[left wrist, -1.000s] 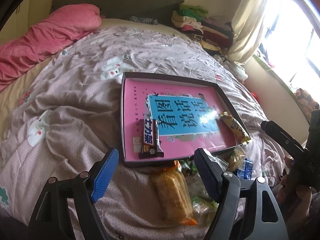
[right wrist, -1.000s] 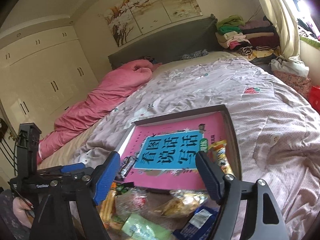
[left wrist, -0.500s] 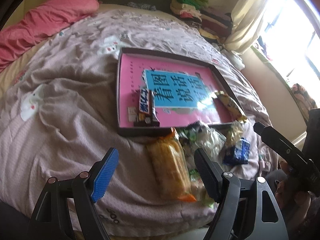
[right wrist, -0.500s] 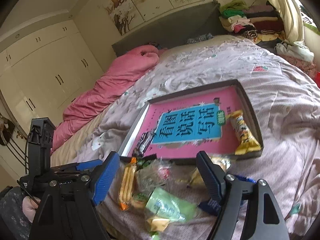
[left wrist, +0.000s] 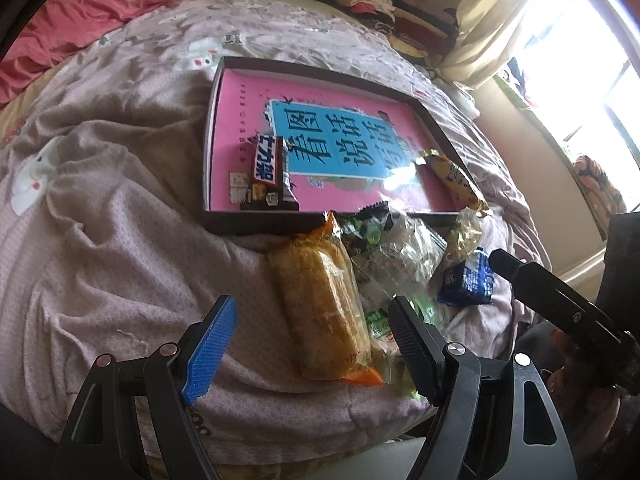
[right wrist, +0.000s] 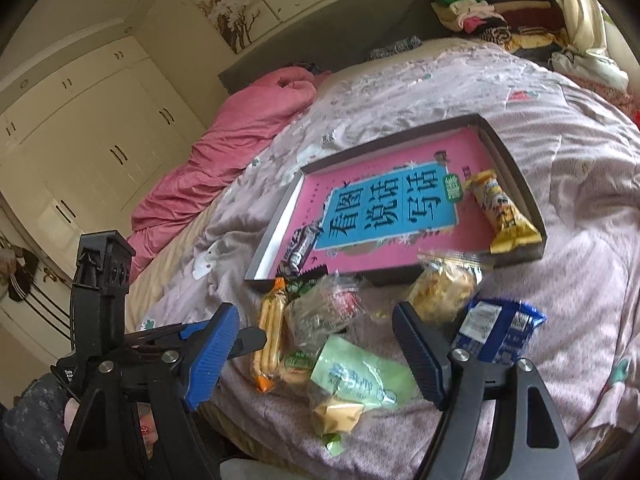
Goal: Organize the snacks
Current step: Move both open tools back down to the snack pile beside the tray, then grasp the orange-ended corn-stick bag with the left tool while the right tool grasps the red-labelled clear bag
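Observation:
A dark shallow tray [left wrist: 256, 222] [right wrist: 516, 164] with a pink and blue book cover inside lies on the bed. In it are a brown chocolate bar [left wrist: 267, 174] [right wrist: 298, 250] and a yellow snack pack [left wrist: 452, 178] [right wrist: 502, 212]. In front of the tray lies a heap of snacks: a long orange biscuit pack [left wrist: 320, 304] [right wrist: 269, 336], clear bags [left wrist: 396, 252] [right wrist: 326, 310], a blue packet [left wrist: 468, 280] [right wrist: 500, 326] and a pale green pack [right wrist: 360, 374]. My left gripper [left wrist: 310, 344] hovers open over the orange pack. My right gripper [right wrist: 316, 354] hovers open over the heap.
The bed has a rumpled lilac quilt [left wrist: 112, 216] and a pink duvet [right wrist: 224, 132] at its far side. Folded clothes [right wrist: 488, 16] are stacked by the headboard, near a curtain [left wrist: 484, 32]. White wardrobes [right wrist: 80, 120] stand at left. The heap lies close to the bed's near edge.
Both grippers have tipped downward and sunk toward the bed, so the snack heap has come into fuller view between their fingers. The snacks have not moved.

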Demonstrator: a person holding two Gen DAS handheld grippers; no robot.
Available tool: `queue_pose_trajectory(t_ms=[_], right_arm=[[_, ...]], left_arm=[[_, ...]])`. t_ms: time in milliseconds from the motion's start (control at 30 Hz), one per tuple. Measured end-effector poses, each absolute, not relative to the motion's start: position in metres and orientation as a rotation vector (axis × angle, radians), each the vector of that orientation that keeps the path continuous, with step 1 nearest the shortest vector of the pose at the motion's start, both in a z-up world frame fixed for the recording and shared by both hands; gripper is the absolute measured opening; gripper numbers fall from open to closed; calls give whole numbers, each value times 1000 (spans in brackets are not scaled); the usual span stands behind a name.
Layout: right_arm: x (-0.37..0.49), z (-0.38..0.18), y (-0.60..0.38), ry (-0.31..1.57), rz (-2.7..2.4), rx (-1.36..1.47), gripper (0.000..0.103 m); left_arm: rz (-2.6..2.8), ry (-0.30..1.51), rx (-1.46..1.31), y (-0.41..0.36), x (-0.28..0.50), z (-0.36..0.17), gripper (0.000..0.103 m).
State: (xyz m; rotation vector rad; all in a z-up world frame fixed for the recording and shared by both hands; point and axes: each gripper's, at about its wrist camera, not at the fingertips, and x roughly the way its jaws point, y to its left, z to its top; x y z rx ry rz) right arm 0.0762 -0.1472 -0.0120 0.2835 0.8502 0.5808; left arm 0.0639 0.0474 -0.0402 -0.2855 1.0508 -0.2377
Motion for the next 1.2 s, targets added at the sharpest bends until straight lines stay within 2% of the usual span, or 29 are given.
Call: queue_pose_trajectory(t_ms=[633,733,1100,1200], right_arm=[[96,-52,-143,1012,605,449,78],[102,-59,-141,1029,604,488,74],[116,-66,-131,1025,593,507,70],[121,-69,-129,1016,595,522,63]], left_arm=[[-289,1109,-272,32,71,-58,78],[-292,1117,-278,31,72,-60,78],[-291,1117,-295,31,79,-65,67],[-289,1119,-298,31,81,-67,57]])
